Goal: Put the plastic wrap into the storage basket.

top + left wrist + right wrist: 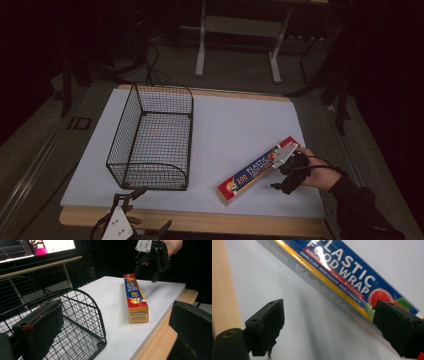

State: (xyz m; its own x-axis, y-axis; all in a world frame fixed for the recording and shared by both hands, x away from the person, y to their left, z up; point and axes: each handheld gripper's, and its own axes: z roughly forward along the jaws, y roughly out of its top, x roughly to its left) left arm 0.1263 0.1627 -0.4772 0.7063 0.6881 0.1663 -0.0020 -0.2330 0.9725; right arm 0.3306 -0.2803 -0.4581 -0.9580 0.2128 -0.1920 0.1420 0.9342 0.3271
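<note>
So nothing's really moved yet. The plastic wrap box (258,171) lies flat on the white table (235,125), off to the right of the empty wire basket (152,140). The right gripper (286,176) hovers over the box's far end, jaws spread wide, not touching it. The left gripper (131,202) waits at the near edge, also open. Looks like grabbing and basketing are all still to do.

We see a wooden table (200,222) covered by a white rectangular board (235,125). On it, a black wire mesh basket (152,137) sits at nine o'clock, a long blue-and-red plastic-wrap box (252,174) at four o'clock.
</note>
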